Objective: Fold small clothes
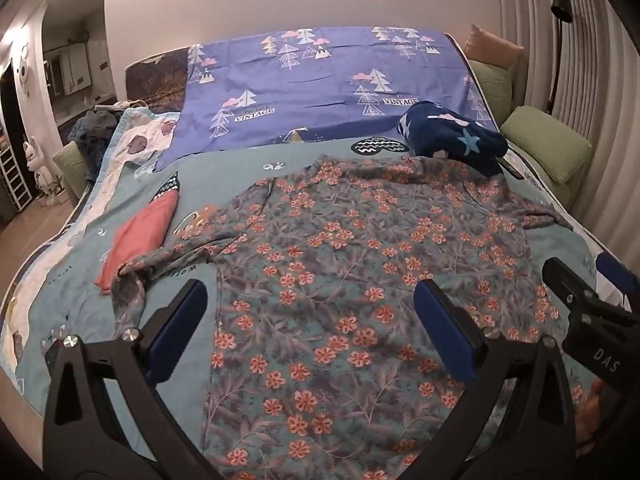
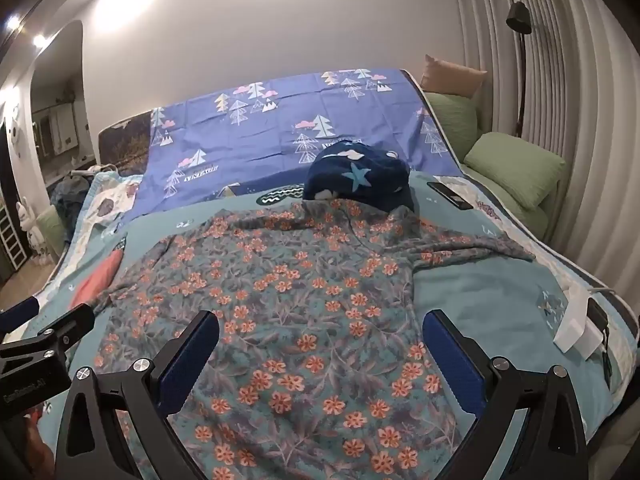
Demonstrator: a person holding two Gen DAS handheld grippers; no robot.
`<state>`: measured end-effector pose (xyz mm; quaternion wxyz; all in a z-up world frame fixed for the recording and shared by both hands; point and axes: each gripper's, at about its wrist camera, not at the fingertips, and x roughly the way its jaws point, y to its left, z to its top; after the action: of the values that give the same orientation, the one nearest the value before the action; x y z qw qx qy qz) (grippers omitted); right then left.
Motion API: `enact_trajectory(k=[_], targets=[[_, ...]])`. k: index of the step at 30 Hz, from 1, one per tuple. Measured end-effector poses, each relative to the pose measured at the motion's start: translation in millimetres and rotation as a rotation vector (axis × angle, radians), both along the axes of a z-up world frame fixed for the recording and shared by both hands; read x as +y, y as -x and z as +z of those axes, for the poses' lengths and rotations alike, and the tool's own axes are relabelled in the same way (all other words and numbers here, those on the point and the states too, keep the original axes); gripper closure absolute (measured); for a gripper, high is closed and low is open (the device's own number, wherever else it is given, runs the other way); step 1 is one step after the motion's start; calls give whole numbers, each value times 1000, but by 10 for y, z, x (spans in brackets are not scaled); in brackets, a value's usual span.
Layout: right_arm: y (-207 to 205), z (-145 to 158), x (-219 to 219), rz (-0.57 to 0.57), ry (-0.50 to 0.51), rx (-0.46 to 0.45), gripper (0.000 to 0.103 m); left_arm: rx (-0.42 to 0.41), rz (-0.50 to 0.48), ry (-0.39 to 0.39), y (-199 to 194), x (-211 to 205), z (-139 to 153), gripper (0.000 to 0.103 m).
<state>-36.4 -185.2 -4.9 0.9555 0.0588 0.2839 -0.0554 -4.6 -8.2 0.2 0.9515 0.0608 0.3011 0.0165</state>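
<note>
A teal shirt with orange flowers (image 1: pixel 352 264) (image 2: pixel 288 292) lies spread flat on the bed, sleeves out to both sides. My left gripper (image 1: pixel 310 304) hovers open above its lower left part, nothing between the blue pads. My right gripper (image 2: pixel 322 334) hovers open over the lower right part, also with nothing in it. A folded pink cloth (image 1: pixel 138 234) (image 2: pixel 98 276) lies left of the shirt. The right gripper (image 1: pixel 580 304) shows at the edge of the left wrist view, the left gripper (image 2: pixel 44 332) at the edge of the right wrist view.
A dark blue star-print bundle (image 1: pixel 452 132) (image 2: pixel 356 176) sits past the shirt's collar. A purple tree-print sheet (image 1: pixel 320 80) covers the far end. A dark phone (image 2: pixel 448 195) and a white charger with cable (image 2: pixel 576 326) lie on the bed's right side. Green cushions (image 2: pixel 516 174) line the right.
</note>
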Motion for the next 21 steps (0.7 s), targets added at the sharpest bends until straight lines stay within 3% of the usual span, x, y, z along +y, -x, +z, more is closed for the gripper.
enact_trajectory(k=[1, 3, 6, 8, 21], targets=[[-1, -1, 1, 5, 3, 6, 0, -20, 2, -57, 73, -164, -14, 0], [11, 3, -6, 8, 1, 4, 0, -22, -8, -69, 171, -350, -42, 0], [70, -51, -52, 13, 2, 4, 0, 36, -17, -6, 64, -361, -110, 0], [74, -85, -64, 14, 7, 17, 0, 69, -41, 84, -65, 24, -113, 0], [-5, -20, 59, 5, 22, 36, 0, 121, -62, 84, -98, 13, -226, 0]])
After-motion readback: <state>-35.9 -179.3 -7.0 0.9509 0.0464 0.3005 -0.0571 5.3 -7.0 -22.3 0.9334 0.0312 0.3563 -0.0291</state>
